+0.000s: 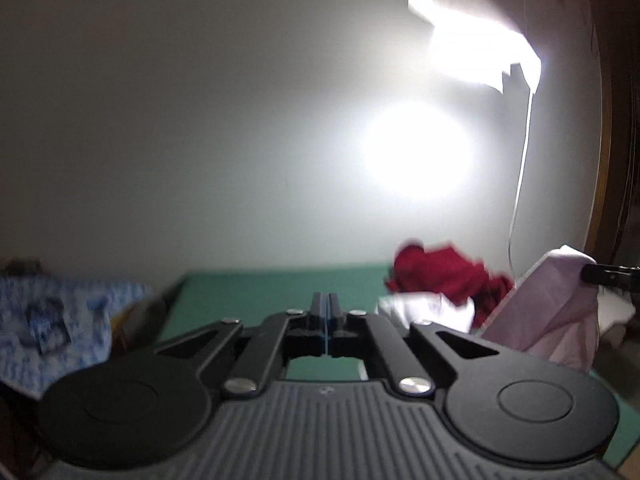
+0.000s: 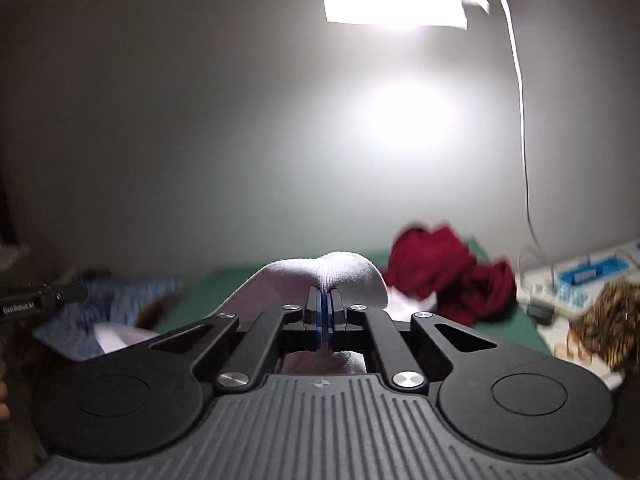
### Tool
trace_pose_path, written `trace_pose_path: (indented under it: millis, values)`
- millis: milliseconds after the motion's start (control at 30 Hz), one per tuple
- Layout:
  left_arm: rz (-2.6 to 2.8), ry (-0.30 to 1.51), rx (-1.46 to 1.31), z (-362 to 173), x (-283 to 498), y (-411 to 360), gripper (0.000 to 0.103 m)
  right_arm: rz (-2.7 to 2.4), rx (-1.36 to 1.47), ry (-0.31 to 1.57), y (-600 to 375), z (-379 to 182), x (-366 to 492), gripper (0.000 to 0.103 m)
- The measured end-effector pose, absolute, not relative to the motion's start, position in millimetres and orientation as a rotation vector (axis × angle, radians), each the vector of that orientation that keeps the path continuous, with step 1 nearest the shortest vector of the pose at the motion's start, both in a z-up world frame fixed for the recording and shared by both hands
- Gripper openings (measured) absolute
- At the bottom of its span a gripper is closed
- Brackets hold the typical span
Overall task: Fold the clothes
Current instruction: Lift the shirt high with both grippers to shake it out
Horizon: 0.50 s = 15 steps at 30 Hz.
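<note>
Two grippers are up above the green desk [image 1: 248,292]. The right gripper [image 2: 325,300] is clenched on a fold of the pale pink cloth [image 2: 340,276], which bunches right at its tips and hangs down below it. The left gripper [image 1: 325,308] is pressed together with nothing between its tips, and the pink cloth is off to its right. A red heap [image 2: 448,276] of clothes lies ahead on the desk. It looks like the cloth is being lifted to spread it. Next, the left gripper needs to catch another edge.
</note>
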<state>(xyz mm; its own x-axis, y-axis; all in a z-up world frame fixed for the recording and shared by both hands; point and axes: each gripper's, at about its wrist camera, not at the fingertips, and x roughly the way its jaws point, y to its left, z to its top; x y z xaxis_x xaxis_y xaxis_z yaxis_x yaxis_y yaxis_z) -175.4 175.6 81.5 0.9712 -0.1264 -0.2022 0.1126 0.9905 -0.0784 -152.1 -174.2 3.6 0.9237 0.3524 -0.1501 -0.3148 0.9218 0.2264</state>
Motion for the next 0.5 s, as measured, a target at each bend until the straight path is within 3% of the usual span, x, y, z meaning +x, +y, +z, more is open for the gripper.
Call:
trace_pose_path:
  millis: [133,167,200,233,267,300,433,500]
  values:
    - [-0.164,0.075,-0.078,126,-180,185,0.003,0.292,0.193,0.019,-176,58,-167,0.002]
    - [-0.174,0.042,-0.081,137,-181,187,0.012,0.263,0.164,-0.002,-173,65,-168,0.002]
    - [-0.174,0.057,-0.056,130,-181,183,0.033,0.247,0.156,-0.007,-171,68,-168,0.002]
    - [-0.173,0.078,-0.028,120,-180,179,0.045,0.243,0.164,0.001,-170,67,-167,0.002]
    - [-0.185,0.104,0.004,105,-179,173,0.064,0.245,0.177,0.012,-171,65,-166,0.002]
    - [-0.211,0.153,0.050,83,-177,164,0.071,0.247,0.183,0.025,-172,62,-165,0.002]
    - [-0.289,0.392,0.147,-3,-158,123,0.068,0.228,0.188,0.086,-177,43,-164,0.002]
    - [-0.338,0.513,0.140,-42,-146,101,0.061,0.245,0.231,0.097,-182,38,-163,0.002]
